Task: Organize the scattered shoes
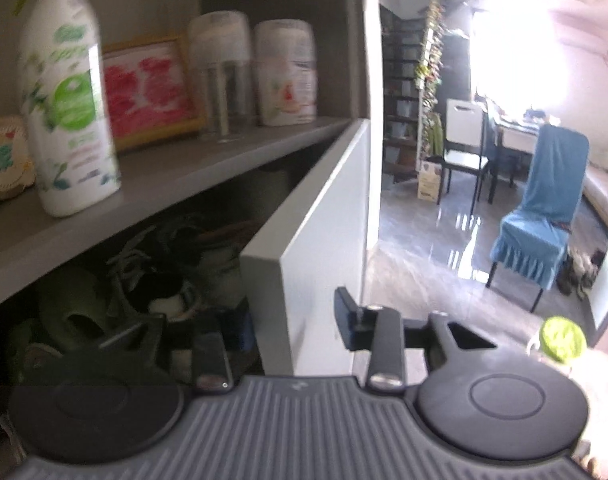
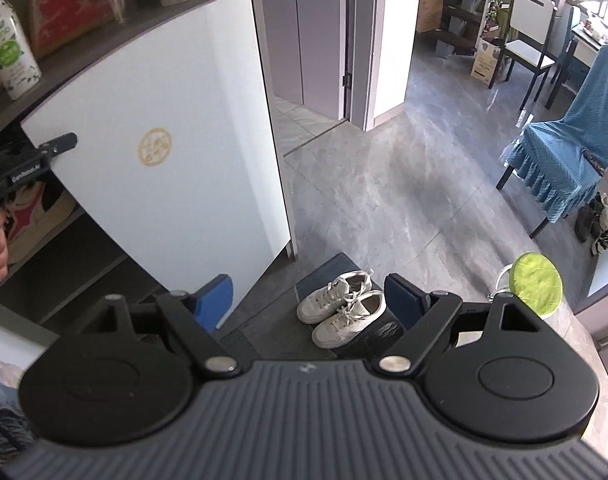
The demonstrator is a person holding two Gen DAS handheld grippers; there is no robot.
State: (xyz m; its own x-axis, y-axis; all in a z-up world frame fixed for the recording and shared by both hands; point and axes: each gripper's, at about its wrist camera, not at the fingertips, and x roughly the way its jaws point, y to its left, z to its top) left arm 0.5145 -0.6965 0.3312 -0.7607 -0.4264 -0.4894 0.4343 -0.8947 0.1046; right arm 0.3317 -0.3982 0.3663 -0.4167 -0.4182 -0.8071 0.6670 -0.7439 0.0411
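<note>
- Grey glossy tiled floor (image 2: 404,184) spreads ahead of the claw, catching window glare.
- Blue-covered chair (image 2: 572,152) stands far right ahead.
- White-backed dark chair (image 2: 528,36) sits beyond it by a table.
- Bright window (image 1: 516,40) floods the far room.
- Open doorway (image 2: 316,48) straight ahead.

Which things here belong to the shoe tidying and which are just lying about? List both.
Job: white sneakers, cabinet door held by left gripper, stored shoes, loose shoes by blue chair, open right gripper.
Lying about: spray bottle, framed picture, two canisters.
</note>
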